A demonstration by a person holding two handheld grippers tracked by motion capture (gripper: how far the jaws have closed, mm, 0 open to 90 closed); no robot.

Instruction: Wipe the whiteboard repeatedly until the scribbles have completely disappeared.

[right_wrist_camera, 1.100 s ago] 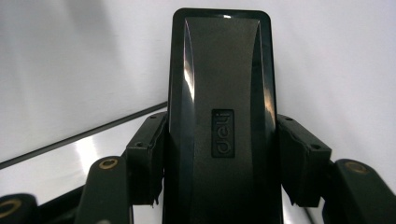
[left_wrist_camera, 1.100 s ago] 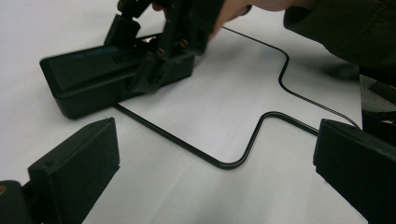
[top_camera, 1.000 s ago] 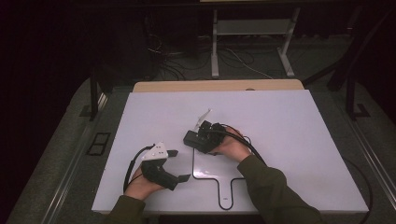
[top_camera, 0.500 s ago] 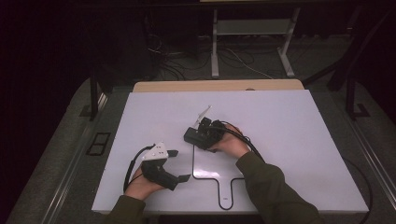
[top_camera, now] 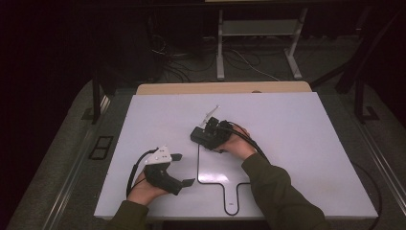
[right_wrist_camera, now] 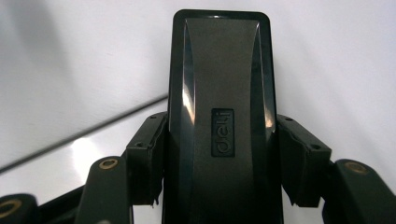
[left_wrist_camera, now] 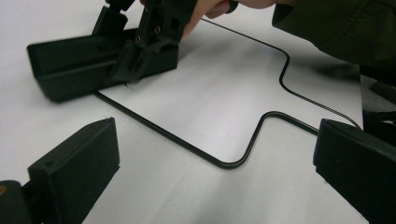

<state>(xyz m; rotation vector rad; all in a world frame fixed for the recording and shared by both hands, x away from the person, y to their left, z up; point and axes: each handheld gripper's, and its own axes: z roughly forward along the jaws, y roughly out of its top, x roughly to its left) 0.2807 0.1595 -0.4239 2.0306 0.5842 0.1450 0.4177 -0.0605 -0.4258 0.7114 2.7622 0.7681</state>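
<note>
A black oblong stapler-like device (right_wrist_camera: 219, 70) marked "deli" lies flat on the white table, at the top left corner of a black paddle-shaped outline (top_camera: 198, 165). My right gripper (right_wrist_camera: 219, 154) is shut on it, one pad on each long side. From above, this gripper (top_camera: 207, 134) and the device (top_camera: 197, 137) sit near the table's middle. My left gripper (top_camera: 184, 168) rests low at the front left, open, with nothing between its jaws. In the left gripper view its jaws (left_wrist_camera: 217, 140) frame bare table, with the device (left_wrist_camera: 70, 65) and the right gripper (left_wrist_camera: 149, 42) farther off.
The white table top (top_camera: 297, 124) lies on a wooden board (top_camera: 220, 88) that shows at its far edge. A person's dark sleeve (top_camera: 273, 191) crosses the outline's right part. Cables and metal stand legs (top_camera: 220, 52) occupy the dark floor behind the table.
My right hand with the device has edged slightly toward the far side of the table. The left gripper has kept still.
</note>
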